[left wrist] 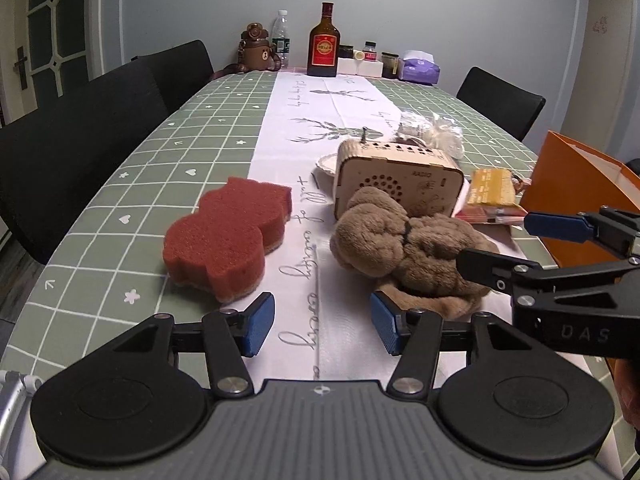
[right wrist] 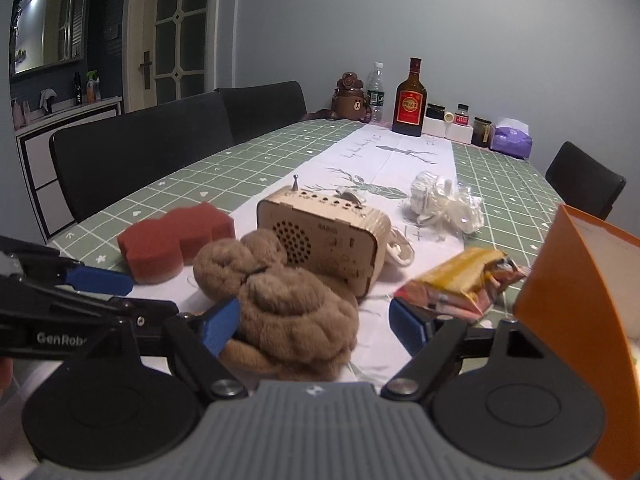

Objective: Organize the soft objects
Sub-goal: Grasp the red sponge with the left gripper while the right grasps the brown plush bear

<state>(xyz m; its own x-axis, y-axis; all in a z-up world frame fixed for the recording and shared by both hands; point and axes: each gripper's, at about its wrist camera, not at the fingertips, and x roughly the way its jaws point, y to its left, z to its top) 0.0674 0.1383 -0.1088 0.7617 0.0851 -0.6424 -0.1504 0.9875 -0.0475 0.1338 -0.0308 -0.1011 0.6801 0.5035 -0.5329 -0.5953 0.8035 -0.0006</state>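
Note:
A dark red sponge [left wrist: 228, 236] [right wrist: 172, 240] lies on the green checked tablecloth. To its right a brown plush towel bundle [left wrist: 408, 252] [right wrist: 280, 304] rests on the white runner. My left gripper [left wrist: 322, 324] is open over the runner with nothing between its pads; the sponge is just ahead to its left, the plush ahead to its right. My right gripper [right wrist: 316, 326] is open around the near part of the plush. Its left pad is close against the plush and its right pad stands apart. Each gripper shows in the other's view: right gripper [left wrist: 496, 240], left gripper [right wrist: 132, 292].
A wooden radio [left wrist: 400, 184] [right wrist: 328, 240] stands right behind the plush. A yellow snack packet [right wrist: 460, 280] and an open orange box [right wrist: 580, 300] lie to the right, and a crumpled white plastic bag [right wrist: 444, 204] lies further back. Bottles [left wrist: 324, 44] line the far end. Black chairs [left wrist: 80, 140] flank the table.

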